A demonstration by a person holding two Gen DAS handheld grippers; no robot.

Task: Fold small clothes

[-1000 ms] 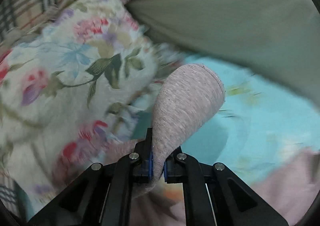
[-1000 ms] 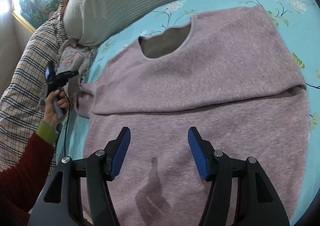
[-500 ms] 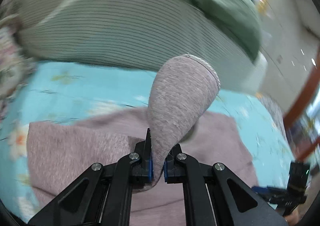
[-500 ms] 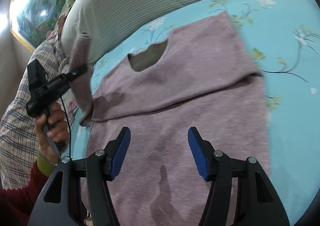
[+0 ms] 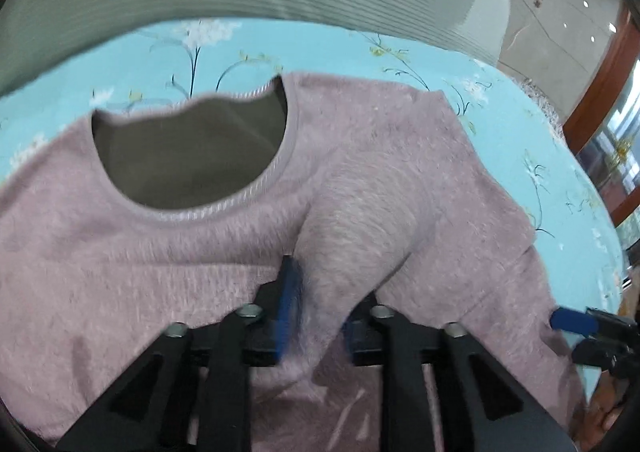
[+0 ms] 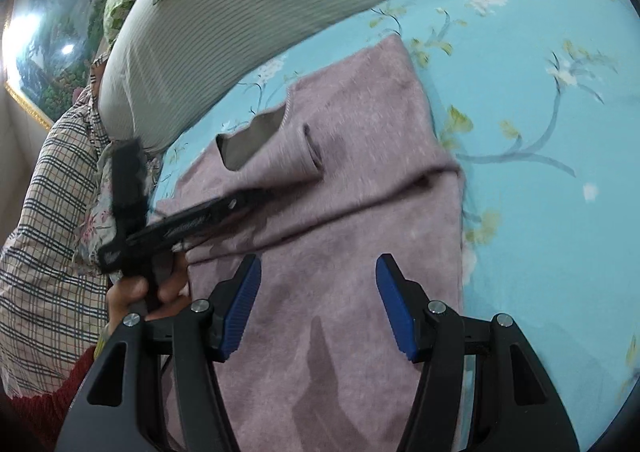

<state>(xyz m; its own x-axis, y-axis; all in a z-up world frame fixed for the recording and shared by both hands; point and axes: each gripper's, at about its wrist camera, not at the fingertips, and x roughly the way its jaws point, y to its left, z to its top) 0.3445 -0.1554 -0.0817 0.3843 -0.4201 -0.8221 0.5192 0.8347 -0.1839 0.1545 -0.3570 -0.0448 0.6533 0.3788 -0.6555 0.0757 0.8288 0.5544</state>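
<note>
A pink knit sweater (image 6: 360, 219) lies flat on the turquoise floral bed sheet (image 6: 540, 131), neck opening (image 5: 192, 155) toward the pillow. My left gripper (image 5: 316, 300) has its jaws parted a little, with the sweater's sleeve (image 5: 360, 228) lying between them across the chest; the left gripper also shows in the right wrist view (image 6: 240, 203). My right gripper (image 6: 318, 300) is open and empty, hovering above the sweater's lower half. The other sleeve is folded in along the right side.
A large grey striped pillow (image 6: 224, 19) lies behind the sweater. A plaid blanket (image 6: 44, 236) and floral fabric (image 6: 96, 219) are at the left. In the left wrist view, the right gripper's tip (image 5: 576, 320) shows at the right edge near the bed's edge.
My left gripper swung the sleeve from the bed's left side over onto the sweater's chest, and its jaws have parted. The right gripper shifted slightly and stayed open.
</note>
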